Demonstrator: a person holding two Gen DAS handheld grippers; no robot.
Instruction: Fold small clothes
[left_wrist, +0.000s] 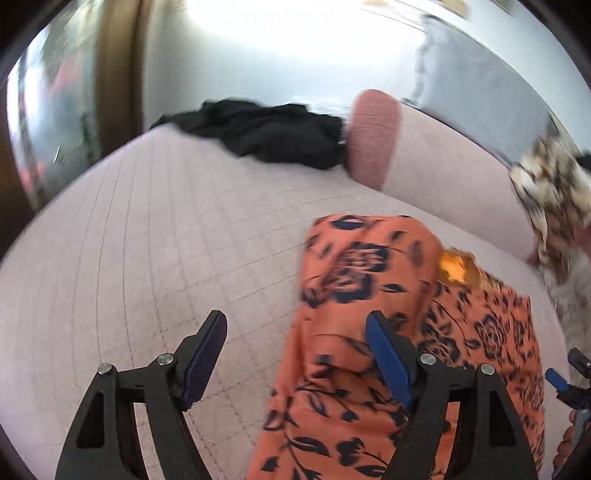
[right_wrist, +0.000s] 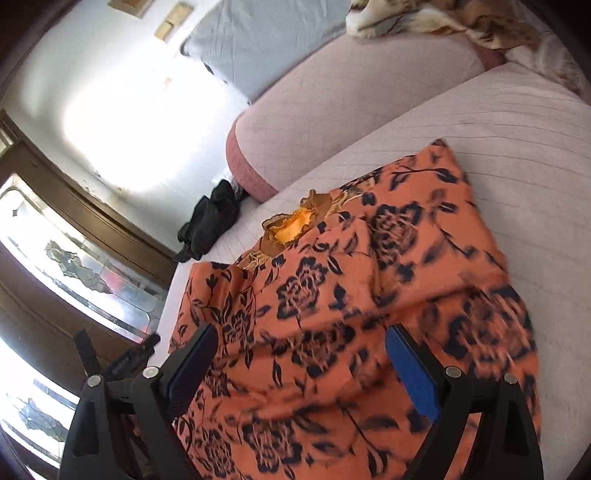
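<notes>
Our left gripper spread wide and empty above the bed's quilted cover, our right gripper likewise agape, nothing pinched, orange floral garment lying across the cover beneath both, black clothing at the far edge beside the bolster

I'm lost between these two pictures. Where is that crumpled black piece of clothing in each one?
Left wrist view: the black garment lies at upper centre, at the far edge of the pink bed cover, just left of the pink bolster's end.
Right wrist view: it sits left of centre, small, beside the same bolster end.
Shared landmark: the orange floral garment, nearer the camera in both.
</notes>
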